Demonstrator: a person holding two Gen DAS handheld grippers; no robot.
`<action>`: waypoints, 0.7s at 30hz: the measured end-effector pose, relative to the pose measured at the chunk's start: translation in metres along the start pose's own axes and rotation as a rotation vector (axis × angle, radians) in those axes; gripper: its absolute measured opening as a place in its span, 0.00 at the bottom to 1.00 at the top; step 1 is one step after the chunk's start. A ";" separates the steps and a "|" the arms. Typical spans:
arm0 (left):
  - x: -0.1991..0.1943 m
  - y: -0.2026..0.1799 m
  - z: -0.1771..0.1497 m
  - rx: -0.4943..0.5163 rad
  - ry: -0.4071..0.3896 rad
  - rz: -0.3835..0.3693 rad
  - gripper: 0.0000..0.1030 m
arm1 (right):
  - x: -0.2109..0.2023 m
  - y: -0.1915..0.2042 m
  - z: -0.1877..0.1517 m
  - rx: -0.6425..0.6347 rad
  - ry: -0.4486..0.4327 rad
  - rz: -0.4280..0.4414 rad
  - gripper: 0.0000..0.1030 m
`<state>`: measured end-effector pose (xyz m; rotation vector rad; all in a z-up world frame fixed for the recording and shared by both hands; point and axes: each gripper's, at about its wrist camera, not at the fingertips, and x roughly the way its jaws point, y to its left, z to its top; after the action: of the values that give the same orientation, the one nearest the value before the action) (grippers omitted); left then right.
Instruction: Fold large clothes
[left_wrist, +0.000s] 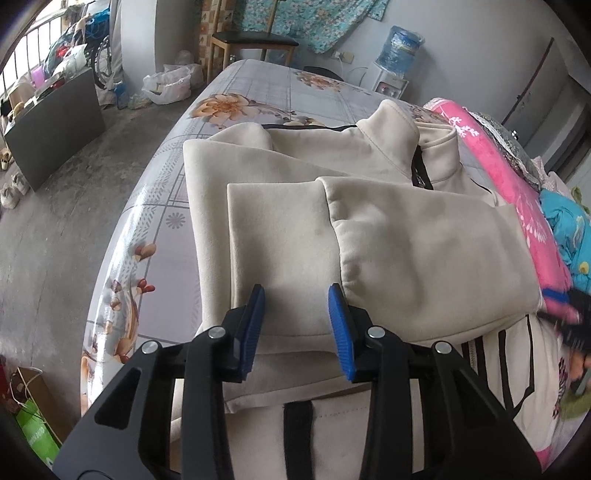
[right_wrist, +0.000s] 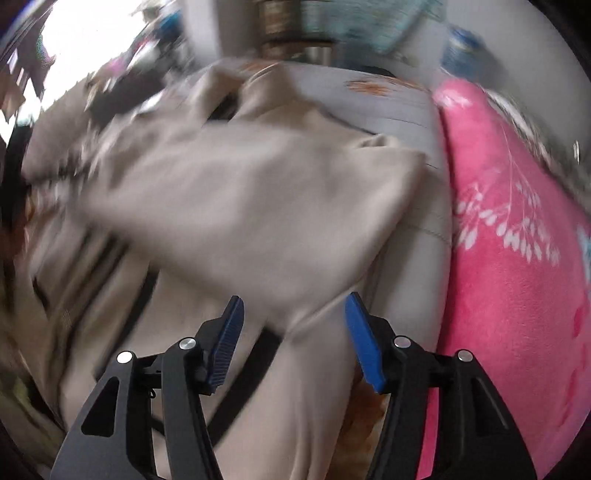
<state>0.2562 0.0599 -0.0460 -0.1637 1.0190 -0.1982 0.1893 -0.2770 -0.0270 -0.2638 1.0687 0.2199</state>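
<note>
A cream jacket (left_wrist: 295, 173) with black zip and stripes lies on the bed, collar at the far end, both sleeves folded across its front. My left gripper (left_wrist: 297, 301) is open and empty, hovering over the near sleeve cuff (left_wrist: 273, 240). My right gripper (right_wrist: 293, 314) is open and empty above the jacket's right side (right_wrist: 240, 206); that view is motion-blurred. It also shows as a blurred black and blue shape at the right edge of the left wrist view (left_wrist: 569, 314).
The bed has a grey floral sheet (left_wrist: 236, 107). A pink blanket (left_wrist: 517, 199) (right_wrist: 517, 258) lies along the right side. A wooden chair (left_wrist: 255, 40) and a water dispenser (left_wrist: 397, 59) stand beyond the bed. Concrete floor (left_wrist: 74, 206) on the left.
</note>
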 end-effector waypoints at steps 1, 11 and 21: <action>0.000 -0.001 0.001 -0.009 -0.001 -0.002 0.33 | 0.004 0.003 -0.004 -0.018 0.012 -0.040 0.54; -0.001 -0.010 -0.004 0.003 -0.006 -0.036 0.33 | -0.015 -0.022 -0.017 0.105 -0.082 -0.161 0.09; 0.002 -0.019 -0.010 0.047 -0.015 -0.009 0.33 | -0.014 -0.051 -0.030 0.273 -0.063 -0.014 0.18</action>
<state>0.2471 0.0408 -0.0479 -0.1270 0.9978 -0.2288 0.1739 -0.3357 -0.0228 -0.0187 1.0212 0.0669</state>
